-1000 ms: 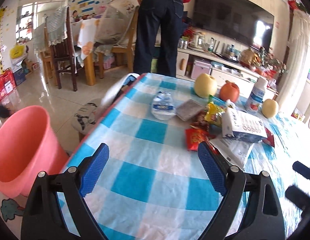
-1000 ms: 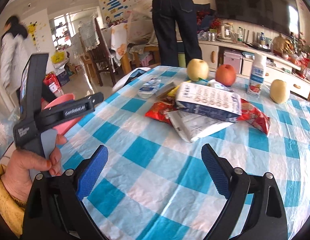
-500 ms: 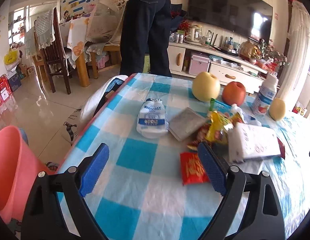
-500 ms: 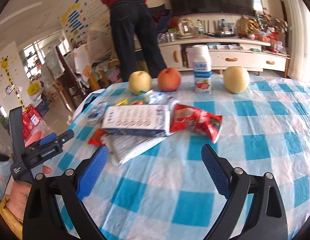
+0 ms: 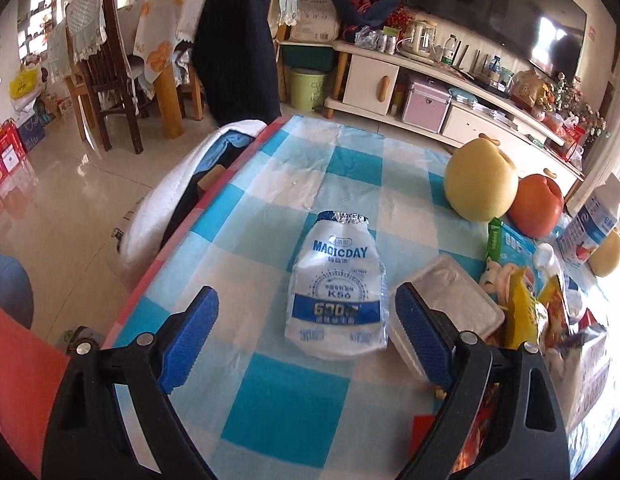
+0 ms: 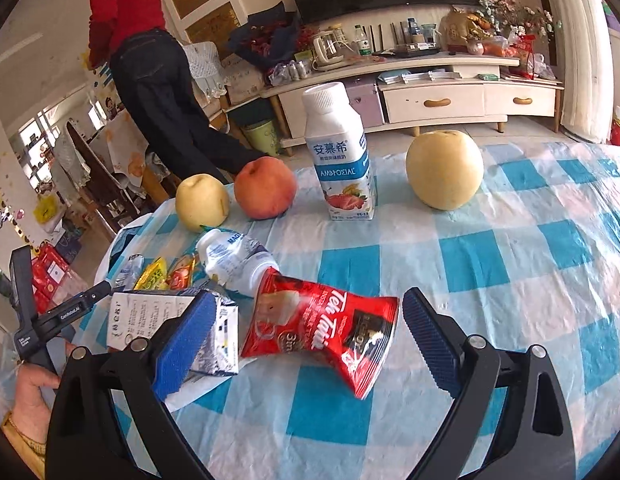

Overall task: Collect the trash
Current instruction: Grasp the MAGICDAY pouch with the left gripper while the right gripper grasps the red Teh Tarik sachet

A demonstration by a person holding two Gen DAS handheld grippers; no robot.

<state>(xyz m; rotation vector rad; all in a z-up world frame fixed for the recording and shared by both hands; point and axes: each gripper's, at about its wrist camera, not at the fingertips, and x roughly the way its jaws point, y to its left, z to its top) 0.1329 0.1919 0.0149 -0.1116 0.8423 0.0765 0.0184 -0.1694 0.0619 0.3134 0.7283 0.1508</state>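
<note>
The left tool [image 5: 305,338] hangs spread over a crushed white-and-blue plastic bottle [image 5: 338,286] lying flat on the checked bench [image 5: 293,420], likely light, springy and slippery, best pinched across its flattened middle.

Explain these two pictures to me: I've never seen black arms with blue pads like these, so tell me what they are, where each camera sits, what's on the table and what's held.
No robot here: a person holds a two-finger clamp in each hand, with a wide-angle camera looking along its fingers.

The left-hand view shows the left gripper, open, framing a flattened MAGICDAY bottle beside a clear plastic tray.

The right-hand view shows the right gripper, open, framing a red snack wrapper beside a crushed carton.

On the checked tablecloth also stand a yogurt bottle, two yellow pears and a red apple.

Nothing is held.
</note>
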